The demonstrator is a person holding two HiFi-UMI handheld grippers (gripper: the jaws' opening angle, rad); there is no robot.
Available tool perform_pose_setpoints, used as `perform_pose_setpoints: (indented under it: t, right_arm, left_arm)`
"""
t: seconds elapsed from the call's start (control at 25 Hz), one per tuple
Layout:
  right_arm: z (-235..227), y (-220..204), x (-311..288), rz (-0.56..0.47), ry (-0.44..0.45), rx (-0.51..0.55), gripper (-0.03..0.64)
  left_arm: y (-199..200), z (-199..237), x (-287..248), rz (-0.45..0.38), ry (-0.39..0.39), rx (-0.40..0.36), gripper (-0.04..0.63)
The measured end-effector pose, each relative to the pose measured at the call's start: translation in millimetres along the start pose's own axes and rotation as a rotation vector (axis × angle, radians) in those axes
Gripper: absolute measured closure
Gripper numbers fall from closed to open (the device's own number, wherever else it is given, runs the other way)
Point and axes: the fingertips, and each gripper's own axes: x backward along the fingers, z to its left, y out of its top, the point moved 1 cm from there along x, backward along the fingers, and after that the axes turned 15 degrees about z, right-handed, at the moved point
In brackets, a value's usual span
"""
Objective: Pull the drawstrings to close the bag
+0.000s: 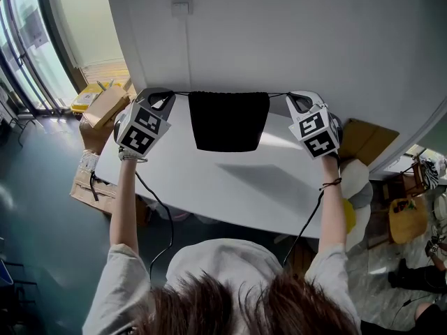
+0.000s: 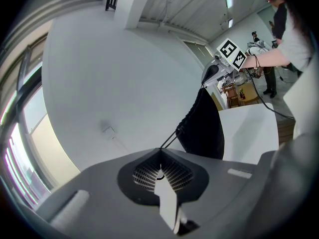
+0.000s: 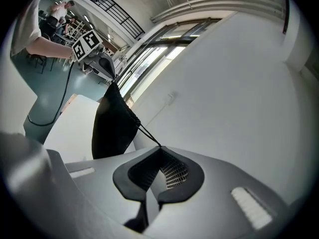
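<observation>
A white wall (image 1: 293, 33) stands close behind the work and fills the head view from 10 to 2 o'clock. It carries a small switch plate (image 1: 180, 8) near 12 o'clock, with a thin conduit running down from it. The white table (image 1: 209, 187) lies under both arms. Off its edge at 9 o'clock sit cardboard boxes (image 1: 103, 107) on the floor, with tall windows (image 1: 24, 44) beyond them at 10 o'clock. A flat piece of cardboard (image 1: 368, 139) leans at 3 o'clock. A black cable (image 1: 158, 211) trails from the left arm down past the table's near edge.

The left claw (image 1: 165, 96) is at 11 o'clock and the right claw (image 1: 296, 98) at 1 o'clock. Both are level with each other and well apart. Each claw is pinched together on a cord: the left on the left drawstring (image 1: 180, 93), the right on the right drawstring (image 1: 278, 94). Both cords run taut and nearly straight.

The bag (image 1: 228, 121) hangs between them at 12 o'clock, just in front of the wall and over the table's far edge. It is plain black cloth, roughly square and slightly narrower at the bottom. Its top hem shows fine puckers in the left gripper view. Its soft shadow falls on the table toward 5 o'clock, apart from the cloth.
</observation>
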Motion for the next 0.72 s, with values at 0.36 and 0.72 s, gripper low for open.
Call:
perform_pose_setpoints:
  t: [0.36, 0.72]
  right_arm:
    - [-4, -2, -4, 0.001, -0.008, -0.010, 0.606]
    - [-6, -2, -6, 0.006, -0.010, -0.022, 0.606]
  left_arm:
    - [-5, 3, -3, 0.010, 0.005, -0.005, 0.594]
    - [-12, 8, -4, 0.013, 0.007, -0.001, 0.594]
